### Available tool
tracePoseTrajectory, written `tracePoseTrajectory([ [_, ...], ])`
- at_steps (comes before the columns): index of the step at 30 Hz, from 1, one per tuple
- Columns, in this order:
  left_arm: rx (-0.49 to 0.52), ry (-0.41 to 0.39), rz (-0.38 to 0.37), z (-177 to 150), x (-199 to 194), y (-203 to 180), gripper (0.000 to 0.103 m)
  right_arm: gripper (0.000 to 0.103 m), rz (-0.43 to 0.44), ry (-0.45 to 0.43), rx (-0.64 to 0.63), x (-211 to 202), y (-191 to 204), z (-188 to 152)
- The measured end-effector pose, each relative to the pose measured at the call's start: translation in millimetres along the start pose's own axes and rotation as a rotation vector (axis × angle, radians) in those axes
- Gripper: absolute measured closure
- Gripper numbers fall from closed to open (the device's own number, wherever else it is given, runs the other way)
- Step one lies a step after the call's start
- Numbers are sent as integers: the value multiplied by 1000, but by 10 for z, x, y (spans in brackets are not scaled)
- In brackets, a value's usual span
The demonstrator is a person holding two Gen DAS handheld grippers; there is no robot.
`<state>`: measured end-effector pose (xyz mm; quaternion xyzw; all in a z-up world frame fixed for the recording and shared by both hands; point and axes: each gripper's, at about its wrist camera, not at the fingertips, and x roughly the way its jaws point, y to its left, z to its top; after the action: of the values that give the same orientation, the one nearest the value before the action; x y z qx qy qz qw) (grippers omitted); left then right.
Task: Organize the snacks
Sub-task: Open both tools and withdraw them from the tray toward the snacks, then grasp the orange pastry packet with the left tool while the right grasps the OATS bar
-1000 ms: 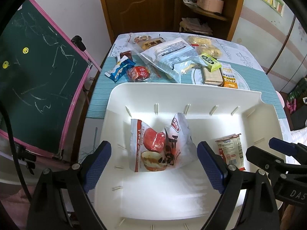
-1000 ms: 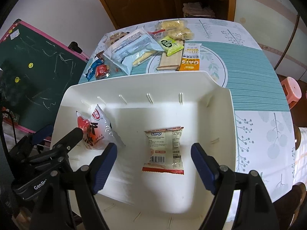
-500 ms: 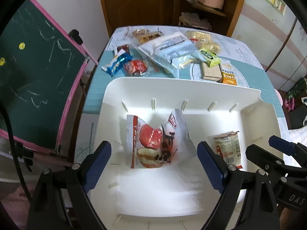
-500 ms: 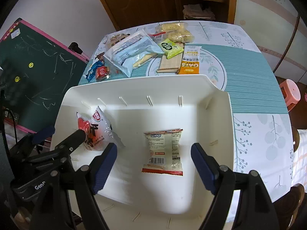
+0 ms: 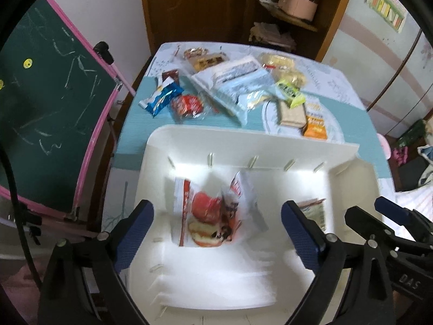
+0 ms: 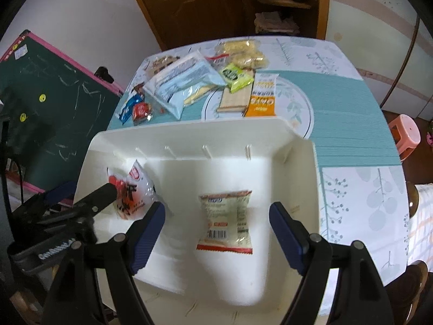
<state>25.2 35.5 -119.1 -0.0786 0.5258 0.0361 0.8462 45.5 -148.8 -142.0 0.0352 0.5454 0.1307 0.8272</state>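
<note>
Behind the desk (image 5: 360, 132) stand a brown wooden door (image 5: 194, 8) and a shelf, and a green chalkboard with a pink frame (image 5: 51, 94) leans at the desk's left side. From the left wrist view, a big white bin (image 5: 243, 146) sits on the near part of the desk. Inside it, near the bin's left wall, lies a red and white snack bag (image 5: 211, 214), crumpled and a bit blurry. The left hand-held gripper (image 5: 216, 235) hangs over that bag, its blue pads are spreading wider, and they do not touch the bag between them. A small tan snack pack (image 5: 314, 211) peeks out at the bin's right side, partly hidden. Past the bin's far wall, more snacks lie in a pile across the middle of the desk: a blue wrapper (image 5: 162, 98), a red packet (image 5: 188, 104), a large pale blue bag (image 5: 238, 81), a green packet (image 5: 289, 92) and an orange box (image 5: 315, 123). From the right wrist view, the tan snack pack (image 6: 226, 220) lies flat on the bin's floor, with a barcode near its lower end. The right hand-held gripper (image 6: 216, 238) is held wide apart above it, and the pads do not touch the pack. The red and white snack bag (image 6: 132, 189) leans by the bin's left wall, with the other hand-held gripper in front of it. A pink stool (image 6: 406, 132) stands on the floor off the desk's right edge.
</note>
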Motion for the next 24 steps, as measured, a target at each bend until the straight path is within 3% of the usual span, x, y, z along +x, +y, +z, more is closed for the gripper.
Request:
tracePoseTrajectory([
  [5, 26, -70, -19, 325, -215, 25, 5, 23, 13, -96, 10, -223, -48, 222],
  [11, 42, -113, -31, 915, -429, 135, 5, 23, 10, -215, -37, -531, -117, 790],
  [13, 38, -137, -5, 1102, -496, 178, 5, 23, -17, -250, -62, -615, -138, 1016],
  [19, 52, -209, 107, 1596, -547, 313, 5, 23, -60, -249, -89, -637, -233, 1582],
  [21, 55, -186, 99, 1729, -450, 364, 5, 23, -88, -246, -106, -578, -235, 1716],
  [24, 20, -89, 69, 1892, -103, 493, 5, 23, -124, -204, -115, -365, -250, 1863],
])
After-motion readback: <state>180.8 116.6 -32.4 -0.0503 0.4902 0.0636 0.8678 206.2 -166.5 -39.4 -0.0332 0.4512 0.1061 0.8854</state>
